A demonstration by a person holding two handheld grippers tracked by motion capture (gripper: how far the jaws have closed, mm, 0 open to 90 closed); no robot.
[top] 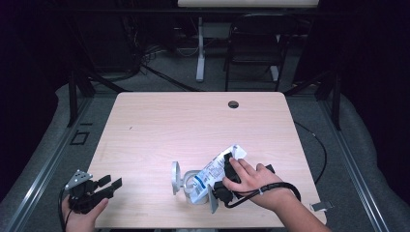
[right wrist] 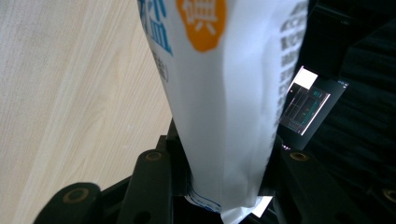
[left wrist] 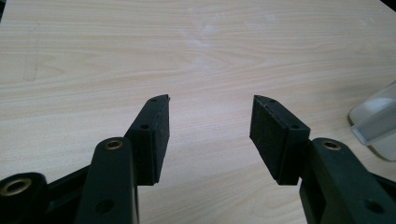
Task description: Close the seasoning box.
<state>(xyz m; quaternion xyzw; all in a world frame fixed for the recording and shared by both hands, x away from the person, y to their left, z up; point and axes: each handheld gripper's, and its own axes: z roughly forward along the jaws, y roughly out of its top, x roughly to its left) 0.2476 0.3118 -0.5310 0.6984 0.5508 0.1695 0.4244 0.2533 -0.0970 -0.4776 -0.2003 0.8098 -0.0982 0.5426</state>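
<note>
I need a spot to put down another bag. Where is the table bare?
Bare: the whole far half of the table up to the cable hole, and the stretch between the left gripper and the clear container. Crowded: near right, around the white bag and right gripper.

Lab-style recording bay: bare wooden counter (top: 159, 125) inside black framing, folding chair (top: 255, 46) and tangled cables (top: 145, 53) at twelve o'clock.

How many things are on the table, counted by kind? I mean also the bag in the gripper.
White printed bag, held in the right gripper over the jar: 1
Clear jar with its hinged lid open: 1
Total: 2
The left gripper is open, with nothing between its jaws.
</note>
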